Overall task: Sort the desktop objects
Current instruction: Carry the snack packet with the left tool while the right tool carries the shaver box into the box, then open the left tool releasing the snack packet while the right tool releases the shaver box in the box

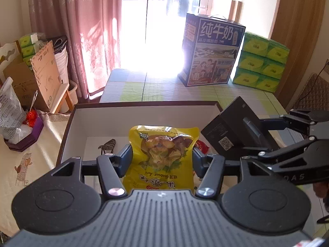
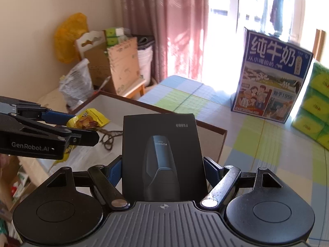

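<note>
in the left wrist view, the yellow snack bag is clamped in the left gripper above the near part of the open box; it should be lowered clear of the rim. in the right wrist view, the black shaver box is gripped by the right gripper near the box's right corner and should be kept level.

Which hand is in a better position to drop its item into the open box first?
Left. The left gripper holds the yellow snack bag already above the open box, while the right gripper's black carton is at its edge.
</note>
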Demonstrator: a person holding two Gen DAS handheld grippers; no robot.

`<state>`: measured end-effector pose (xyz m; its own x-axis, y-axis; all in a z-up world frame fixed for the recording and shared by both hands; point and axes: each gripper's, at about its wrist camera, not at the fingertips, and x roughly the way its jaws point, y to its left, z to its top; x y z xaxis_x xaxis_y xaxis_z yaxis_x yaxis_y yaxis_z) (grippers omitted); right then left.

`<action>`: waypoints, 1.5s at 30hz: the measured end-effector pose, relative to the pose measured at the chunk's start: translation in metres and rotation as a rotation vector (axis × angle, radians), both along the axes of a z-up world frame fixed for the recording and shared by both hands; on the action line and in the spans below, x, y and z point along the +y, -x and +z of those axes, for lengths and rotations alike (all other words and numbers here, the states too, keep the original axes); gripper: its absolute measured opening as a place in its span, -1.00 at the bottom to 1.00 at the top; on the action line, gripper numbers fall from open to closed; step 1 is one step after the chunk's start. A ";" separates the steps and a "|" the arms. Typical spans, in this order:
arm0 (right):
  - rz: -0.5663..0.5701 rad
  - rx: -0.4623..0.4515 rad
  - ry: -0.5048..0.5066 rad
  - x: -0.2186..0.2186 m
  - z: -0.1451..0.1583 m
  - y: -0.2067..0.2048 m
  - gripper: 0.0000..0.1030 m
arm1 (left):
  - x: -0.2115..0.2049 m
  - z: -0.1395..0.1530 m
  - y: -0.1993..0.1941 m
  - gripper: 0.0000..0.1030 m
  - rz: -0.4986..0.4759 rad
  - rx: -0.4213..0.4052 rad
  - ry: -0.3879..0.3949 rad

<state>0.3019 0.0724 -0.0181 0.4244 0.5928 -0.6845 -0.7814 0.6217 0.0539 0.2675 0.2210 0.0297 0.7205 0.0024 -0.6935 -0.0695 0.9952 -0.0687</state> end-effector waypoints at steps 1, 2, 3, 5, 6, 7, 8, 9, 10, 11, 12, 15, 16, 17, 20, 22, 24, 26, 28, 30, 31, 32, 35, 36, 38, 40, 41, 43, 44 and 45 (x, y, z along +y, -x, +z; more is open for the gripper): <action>-0.014 0.010 0.010 0.007 -0.004 -0.005 0.48 | 0.004 -0.002 -0.007 0.07 0.002 0.007 0.003; -0.026 0.017 0.016 0.010 -0.007 -0.008 0.48 | 0.008 -0.005 -0.014 0.07 0.006 0.015 0.006; -0.040 0.019 0.026 0.014 -0.010 -0.012 0.48 | 0.012 -0.008 -0.021 0.07 0.009 0.023 0.010; -0.065 0.025 0.047 0.024 -0.016 -0.020 0.48 | 0.020 -0.016 -0.033 0.07 0.020 0.043 0.027; -0.075 0.029 0.054 0.028 -0.019 -0.022 0.48 | 0.023 -0.020 -0.040 0.07 0.027 0.056 0.037; -0.080 0.030 0.061 0.033 -0.021 -0.025 0.48 | 0.026 -0.023 -0.045 0.07 0.032 0.067 0.045; -0.083 0.028 0.068 0.037 -0.023 -0.026 0.48 | 0.029 -0.027 -0.050 0.07 0.037 0.078 0.048; -0.084 0.023 0.076 0.043 -0.026 -0.028 0.48 | 0.031 -0.031 -0.055 0.07 0.040 0.090 0.046; -0.086 0.021 0.084 0.047 -0.028 -0.029 0.48 | 0.033 -0.034 -0.061 0.07 0.041 0.099 0.044; -0.087 0.023 0.089 0.052 -0.030 -0.031 0.48 | 0.036 -0.037 -0.065 0.07 0.042 0.105 0.045; -0.088 0.027 0.092 0.056 -0.032 -0.032 0.48 | 0.038 -0.039 -0.070 0.07 0.043 0.112 0.049; -0.098 0.039 0.105 0.067 -0.040 -0.036 0.48 | 0.045 -0.046 -0.080 0.07 0.046 0.131 0.054; -0.103 0.042 0.111 0.069 -0.043 -0.038 0.48 | 0.047 -0.048 -0.084 0.07 0.047 0.138 0.051; -0.110 0.047 0.116 0.072 -0.047 -0.041 0.48 | 0.049 -0.050 -0.086 0.07 0.047 0.144 0.049; -0.139 0.074 0.129 0.077 -0.056 -0.048 0.48 | 0.053 -0.057 -0.095 0.07 0.048 0.159 0.042; -0.156 0.089 0.132 0.082 -0.063 -0.053 0.48 | 0.055 -0.063 -0.100 0.07 0.048 0.172 0.040; -0.172 0.091 0.135 0.085 -0.069 -0.057 0.49 | 0.057 -0.068 -0.105 0.07 0.048 0.186 0.041; -0.182 0.098 0.130 0.087 -0.074 -0.060 0.50 | 0.059 -0.074 -0.110 0.07 0.048 0.199 0.040; -0.189 0.110 0.110 0.087 -0.078 -0.063 0.50 | 0.061 -0.079 -0.113 0.07 0.045 0.209 0.039; -0.192 0.090 0.106 0.086 -0.078 -0.064 0.51 | 0.063 -0.082 -0.117 0.07 0.041 0.218 0.038; -0.186 0.085 0.100 0.086 -0.077 -0.064 0.51 | 0.063 -0.083 -0.118 0.07 0.039 0.221 0.037; -0.185 0.077 0.098 0.086 -0.075 -0.064 0.57 | 0.064 -0.084 -0.119 0.07 0.038 0.220 0.040; -0.187 0.065 0.094 0.085 -0.072 -0.066 0.69 | 0.066 -0.084 -0.122 0.07 0.034 0.219 0.043; -0.186 0.065 0.093 0.085 -0.072 -0.066 0.70 | 0.067 -0.083 -0.124 0.07 0.030 0.218 0.040; -0.183 0.066 0.093 0.086 -0.072 -0.067 0.70 | 0.067 -0.083 -0.126 0.07 0.023 0.216 0.041; -0.182 0.067 0.093 0.086 -0.072 -0.068 0.70 | 0.066 -0.084 -0.129 0.07 0.018 0.217 0.041; -0.180 0.068 0.095 0.086 -0.072 -0.068 0.70 | 0.066 -0.085 -0.130 0.07 0.017 0.218 0.041; -0.177 0.066 0.100 0.086 -0.074 -0.068 0.70 | 0.067 -0.087 -0.132 0.07 0.016 0.223 0.044; -0.176 0.065 0.102 0.085 -0.075 -0.068 0.71 | 0.068 -0.088 -0.132 0.07 0.015 0.225 0.044; -0.174 0.067 0.103 0.085 -0.075 -0.069 0.71 | 0.068 -0.089 -0.133 0.07 0.016 0.228 0.043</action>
<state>0.3706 0.1577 -0.0934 0.4659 0.4400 -0.7677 -0.6582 0.7522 0.0316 0.4006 0.2885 -0.0592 0.5454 -0.0205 -0.8379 -0.1034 0.9904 -0.0915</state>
